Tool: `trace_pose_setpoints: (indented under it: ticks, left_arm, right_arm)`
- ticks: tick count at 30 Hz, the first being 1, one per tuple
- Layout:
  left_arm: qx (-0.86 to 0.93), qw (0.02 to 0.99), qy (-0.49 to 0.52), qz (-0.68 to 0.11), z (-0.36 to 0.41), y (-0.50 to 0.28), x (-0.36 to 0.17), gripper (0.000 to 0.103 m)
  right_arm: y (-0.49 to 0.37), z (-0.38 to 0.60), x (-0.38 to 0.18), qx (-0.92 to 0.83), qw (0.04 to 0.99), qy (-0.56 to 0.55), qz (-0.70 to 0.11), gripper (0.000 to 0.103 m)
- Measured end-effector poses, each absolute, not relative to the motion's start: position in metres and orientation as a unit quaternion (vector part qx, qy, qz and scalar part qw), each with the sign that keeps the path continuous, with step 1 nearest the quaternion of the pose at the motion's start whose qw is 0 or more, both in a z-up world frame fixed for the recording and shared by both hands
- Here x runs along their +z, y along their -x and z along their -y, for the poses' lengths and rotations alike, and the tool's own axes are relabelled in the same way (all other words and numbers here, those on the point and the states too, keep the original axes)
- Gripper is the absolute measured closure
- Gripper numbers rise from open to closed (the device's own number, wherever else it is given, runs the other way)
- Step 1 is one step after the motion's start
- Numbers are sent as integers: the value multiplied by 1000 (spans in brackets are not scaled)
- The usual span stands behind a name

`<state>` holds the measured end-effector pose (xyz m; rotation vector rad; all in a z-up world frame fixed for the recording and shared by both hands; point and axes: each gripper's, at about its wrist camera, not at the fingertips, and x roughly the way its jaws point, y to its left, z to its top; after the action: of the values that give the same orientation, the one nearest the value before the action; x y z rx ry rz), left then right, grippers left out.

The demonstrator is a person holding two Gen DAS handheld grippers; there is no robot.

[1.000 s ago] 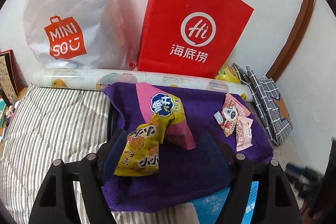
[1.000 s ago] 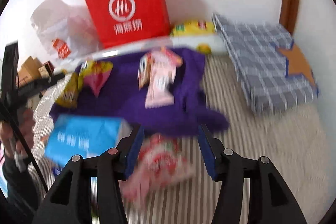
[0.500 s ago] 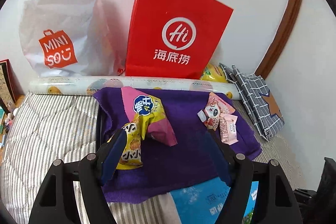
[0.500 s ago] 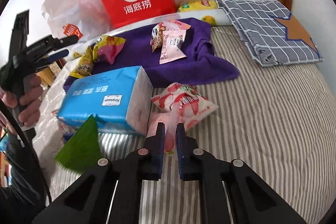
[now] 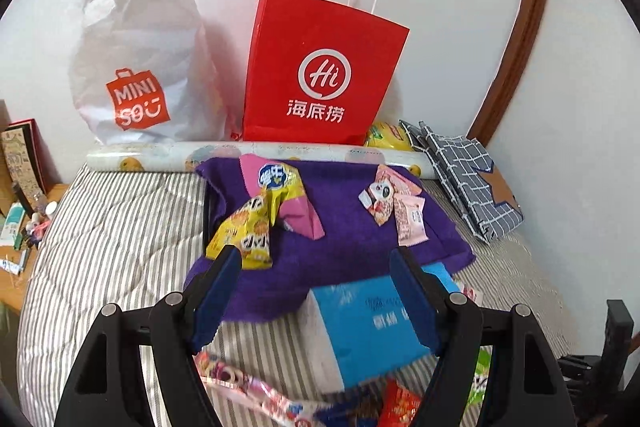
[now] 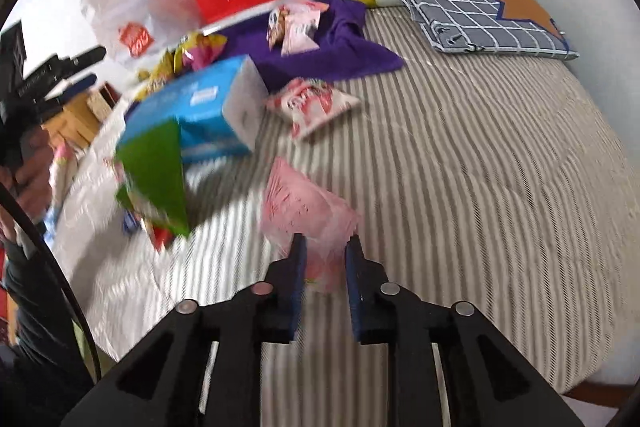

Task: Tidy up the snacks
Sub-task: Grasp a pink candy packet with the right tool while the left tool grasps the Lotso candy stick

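Note:
My right gripper (image 6: 326, 241) holds a pale pink snack packet (image 6: 304, 207) above the striped bed; the packet sits between the pads while the jaws are opening slightly. A red-and-white snack bag (image 6: 312, 103) lies beyond it. My left gripper (image 5: 315, 253) stands open and holds nothing, hovering over the near edge of a purple cloth (image 5: 348, 227). On that cloth lie a yellow snack bag (image 5: 244, 231), a pink-and-yellow bag (image 5: 288, 199), a panda packet (image 5: 378, 199) and a pink packet (image 5: 410, 223). More blurred packets lie under the left gripper.
A blue tissue box (image 5: 368, 323) sits by the cloth, with a green packet (image 6: 156, 171) near it. A red paper bag (image 5: 324, 75) and a white Miniso bag (image 5: 140, 67) lean on the wall. A folded checked cloth (image 6: 472, 7) lies at the far right.
My right gripper closed on the pink packet and drew it away from the red-and-white bag. My left gripper pulled back and rose, so the blue box came into its view.

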<state>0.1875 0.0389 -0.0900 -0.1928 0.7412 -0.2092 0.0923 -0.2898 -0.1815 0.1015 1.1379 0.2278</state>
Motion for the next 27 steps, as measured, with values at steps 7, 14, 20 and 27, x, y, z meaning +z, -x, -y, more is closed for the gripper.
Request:
trace_pose_setpoints:
  ticks: [7,14,20,27]
  left_arm:
    - [-105,919,101,-366,-40,-170,-93,28]
    - [-86,920,87,-372,-51,-155,-94,28]
    - [-64,911,86,-398,-76,-139,-109,28]
    - [-44,888,111,-445,-89,-133,-140,28]
  right_arm:
    - [-83,276,-155,133,872,24,-470,43]
    - [-110,264,-185,152,857,68,-488,41]
    - [-121,270,-206,132,858,56,-493,57]
    - [-131,269,-204,124,867,28,-482,66]
